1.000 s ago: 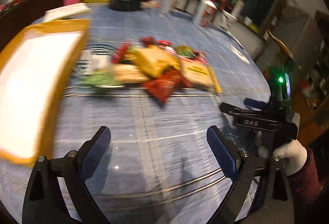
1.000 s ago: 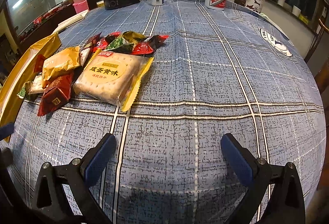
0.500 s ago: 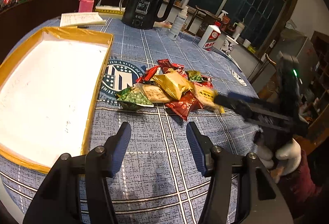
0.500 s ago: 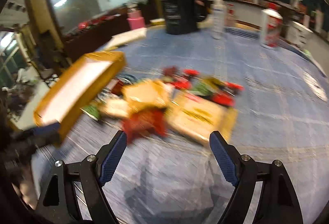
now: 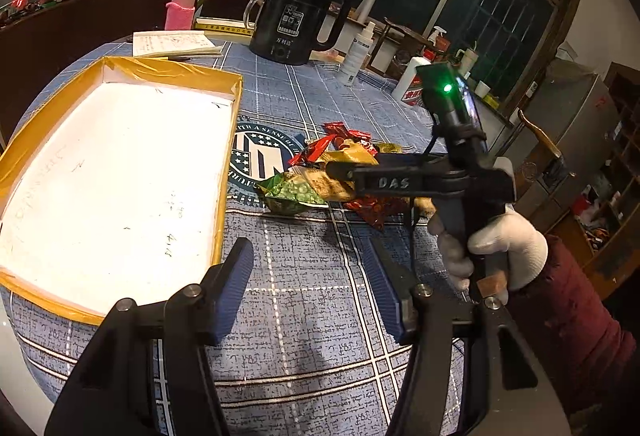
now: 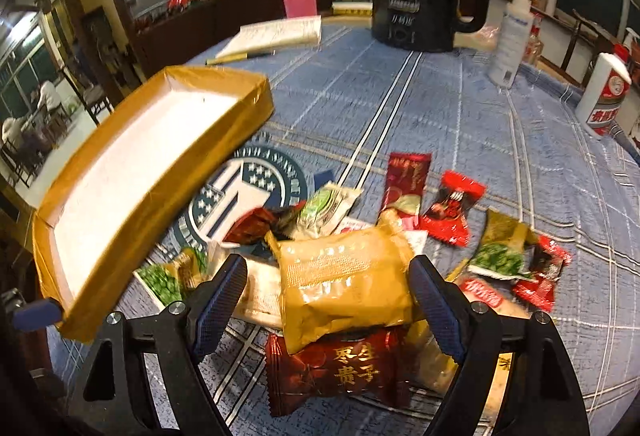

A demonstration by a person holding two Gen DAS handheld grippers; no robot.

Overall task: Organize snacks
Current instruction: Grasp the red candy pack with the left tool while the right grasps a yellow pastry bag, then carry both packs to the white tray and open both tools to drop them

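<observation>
A heap of snack packets lies on the blue checked tablecloth, right of a white tray with a yellow rim. My right gripper hangs over the heap with its jaws apart. A yellow packet sits between them, on top of a dark red packet. There is a clear gap at the left pad, and the right pad is close to the packet's edge. In the left wrist view a white-gloved hand holds that right gripper. My left gripper is half open over bare cloth, nearer than the heap, with nothing in it.
A black kettle, a white spray bottle, a white liquor bottle, a pink bottle and a notebook stand along the far side. The tray's rim runs just left of the heap. A wooden chair is off the table's right edge.
My left gripper's jaws have narrowed from wide to about half. The right gripper has swung left from bare cloth to above the snack heap, with its jaws slightly narrower.
</observation>
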